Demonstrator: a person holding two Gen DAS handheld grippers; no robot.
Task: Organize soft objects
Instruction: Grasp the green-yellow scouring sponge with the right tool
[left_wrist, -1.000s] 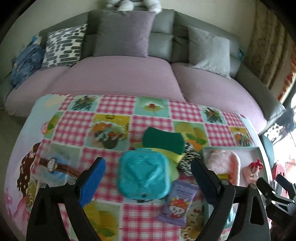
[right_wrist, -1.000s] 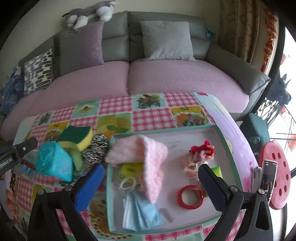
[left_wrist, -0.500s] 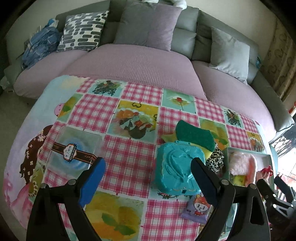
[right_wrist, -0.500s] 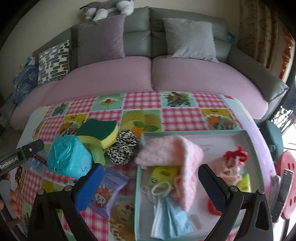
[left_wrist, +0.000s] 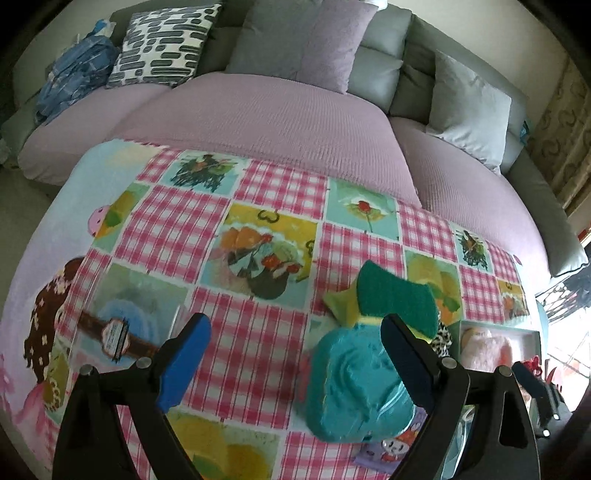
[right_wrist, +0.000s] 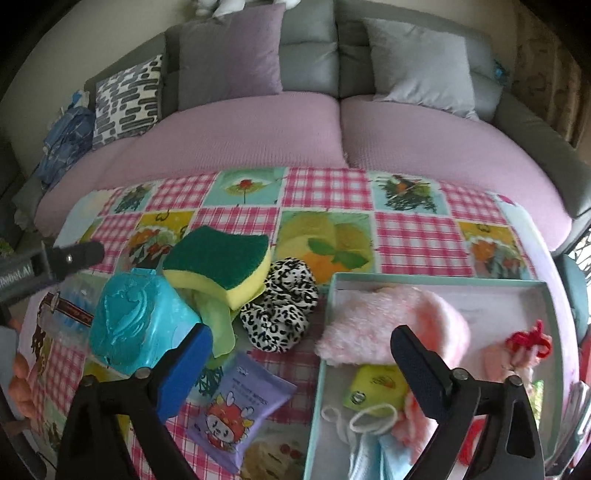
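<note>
Right claw: now we see our right claw with its jaws wide but closing, nothing pressed between the pads; it hangs above the near left edge of the box and the purple packet.
Left claw: we see its jaws spread wide with nothing gripped; its right finger crosses in front of the teal pack, and only checked cloth lies between the fingers.
Purple packet: flat on the worktop, near side, just left of the box, with a cartoon figure printed on it.
Teal pack: we find it left of the purple packet, tilted, leaning against a green cloth.
Sponge: green on top, yellow below, resting on the green cloth just beyond the teal pack.
Leopard scrunchie: between the sponge and the box, touching the sponge.
Box: a pale teal open box on the right of the worktop; we see in it a fluffy pink piece draped over the near left part, a yellow packet, white loops, a blue mask at the near edge, and a red yarn knot on the right.
Worktop: covered by a pink checked cloth with picture squares.
Sofa: beyond the worktop, purple seat, grey and patterned cushions.
</note>
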